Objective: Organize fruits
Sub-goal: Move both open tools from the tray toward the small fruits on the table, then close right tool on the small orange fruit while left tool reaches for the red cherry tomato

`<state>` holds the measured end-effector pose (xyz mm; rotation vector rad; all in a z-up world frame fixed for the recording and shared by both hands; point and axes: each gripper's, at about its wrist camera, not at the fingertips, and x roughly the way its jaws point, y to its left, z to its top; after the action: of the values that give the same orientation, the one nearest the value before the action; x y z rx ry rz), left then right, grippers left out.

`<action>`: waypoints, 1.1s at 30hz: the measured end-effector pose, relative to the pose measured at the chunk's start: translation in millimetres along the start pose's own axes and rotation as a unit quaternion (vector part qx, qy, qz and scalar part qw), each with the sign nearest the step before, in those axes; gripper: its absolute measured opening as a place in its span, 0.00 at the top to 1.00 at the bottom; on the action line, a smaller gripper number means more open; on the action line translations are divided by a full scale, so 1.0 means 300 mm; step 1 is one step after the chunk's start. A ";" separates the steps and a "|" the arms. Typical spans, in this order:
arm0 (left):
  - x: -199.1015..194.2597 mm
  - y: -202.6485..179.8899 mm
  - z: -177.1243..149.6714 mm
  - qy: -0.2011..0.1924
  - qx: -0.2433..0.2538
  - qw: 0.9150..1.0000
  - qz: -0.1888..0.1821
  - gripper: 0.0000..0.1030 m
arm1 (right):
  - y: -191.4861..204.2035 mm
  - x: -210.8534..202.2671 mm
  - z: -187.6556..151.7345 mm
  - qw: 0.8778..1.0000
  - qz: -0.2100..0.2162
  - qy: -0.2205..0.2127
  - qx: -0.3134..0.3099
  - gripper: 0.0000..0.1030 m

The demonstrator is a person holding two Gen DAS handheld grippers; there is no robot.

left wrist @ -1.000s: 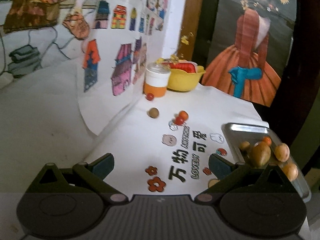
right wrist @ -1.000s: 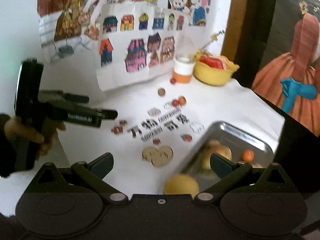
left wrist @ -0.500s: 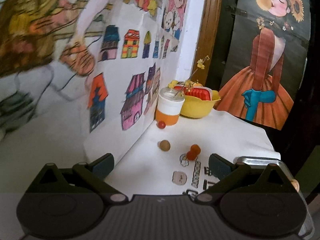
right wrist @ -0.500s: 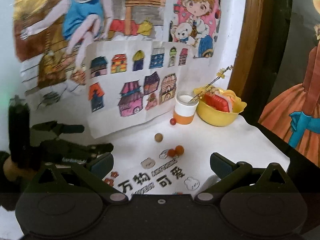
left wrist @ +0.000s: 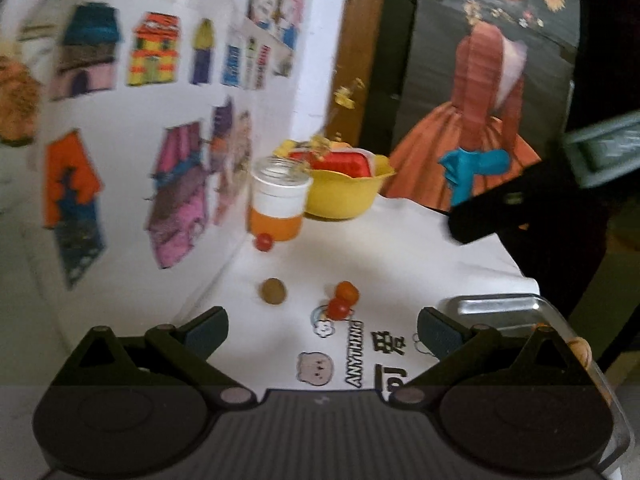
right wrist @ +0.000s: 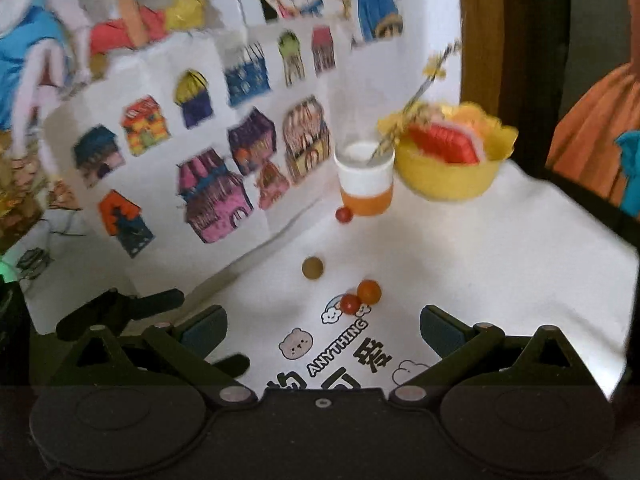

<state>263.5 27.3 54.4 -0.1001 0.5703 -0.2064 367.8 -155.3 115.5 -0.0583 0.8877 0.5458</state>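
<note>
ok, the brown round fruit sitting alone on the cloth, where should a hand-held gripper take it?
Grip the brown fruit across its middle, coming from above. It is a small ball lying free on the white cloth, apart from the red-and-orange pair, so any jaw direction should fit.

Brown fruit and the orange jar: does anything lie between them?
Yes: a small red fruit lies at the orange jar's base, on bare cloth beyond the brown fruit. Both views show it.

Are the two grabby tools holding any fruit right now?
No. The left tool and the right tool are both open, with nothing between their fingers.
</note>
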 end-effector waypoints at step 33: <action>0.429 -0.024 -0.005 0.065 0.030 0.997 -0.033 0.33 | -0.233 0.539 0.030 0.986 0.036 0.073 0.147 0.43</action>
<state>367.3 -8.1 -13.5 -0.0470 0.6895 -0.2963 488.9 -144.0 -12.0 0.2064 1.1085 0.4772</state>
